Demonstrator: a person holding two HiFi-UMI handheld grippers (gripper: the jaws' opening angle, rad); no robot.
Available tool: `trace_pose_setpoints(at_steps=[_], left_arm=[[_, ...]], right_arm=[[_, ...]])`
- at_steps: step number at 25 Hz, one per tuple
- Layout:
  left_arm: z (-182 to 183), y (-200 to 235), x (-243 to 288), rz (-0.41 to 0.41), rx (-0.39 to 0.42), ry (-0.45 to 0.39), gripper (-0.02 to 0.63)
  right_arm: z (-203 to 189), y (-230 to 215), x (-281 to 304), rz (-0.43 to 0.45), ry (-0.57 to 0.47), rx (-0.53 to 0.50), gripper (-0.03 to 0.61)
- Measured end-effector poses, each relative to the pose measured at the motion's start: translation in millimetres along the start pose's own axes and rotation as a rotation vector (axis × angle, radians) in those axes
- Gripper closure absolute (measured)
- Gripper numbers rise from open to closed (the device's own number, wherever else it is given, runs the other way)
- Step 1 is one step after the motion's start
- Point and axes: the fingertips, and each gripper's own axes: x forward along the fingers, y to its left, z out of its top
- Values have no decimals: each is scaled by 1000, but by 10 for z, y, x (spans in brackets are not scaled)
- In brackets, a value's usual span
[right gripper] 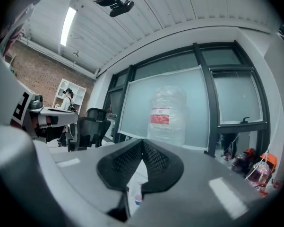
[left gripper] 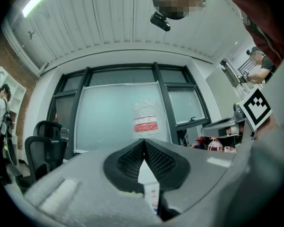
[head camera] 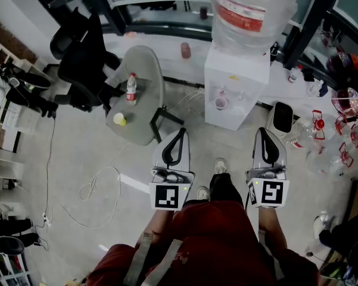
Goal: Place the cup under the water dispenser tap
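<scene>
A small pinkish cup (head camera: 221, 103) stands in the recess of the white water dispenser (head camera: 245, 76), below its taps. A large clear bottle (head camera: 250, 11) sits on top of the dispenser. My left gripper (head camera: 180, 131) and right gripper (head camera: 267, 131) hang side by side in front of the dispenser, well short of it, both shut with nothing between the jaws. In the left gripper view the gripper (left gripper: 143, 142) points at the bottle (left gripper: 145, 119). In the right gripper view the cup (right gripper: 138, 199) shows low under the shut gripper (right gripper: 142, 142).
A grey round table (head camera: 144, 70) at the left carries a plastic bottle (head camera: 131, 89) and a yellow thing (head camera: 120, 119). Black office chairs (head camera: 83, 64) stand behind it. A cable (head camera: 95, 186) lies on the floor. A black bin (head camera: 282, 117) and empty bottles (head camera: 318, 127) sit right of the dispenser.
</scene>
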Motion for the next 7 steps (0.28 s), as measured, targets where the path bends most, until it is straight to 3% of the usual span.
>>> trace_pose_setpoints(at_steps=[7], left_arm=[[-27, 9, 64, -1, 2, 0, 615]], right_arm=[[-54, 3, 67, 6, 12, -2, 578]])
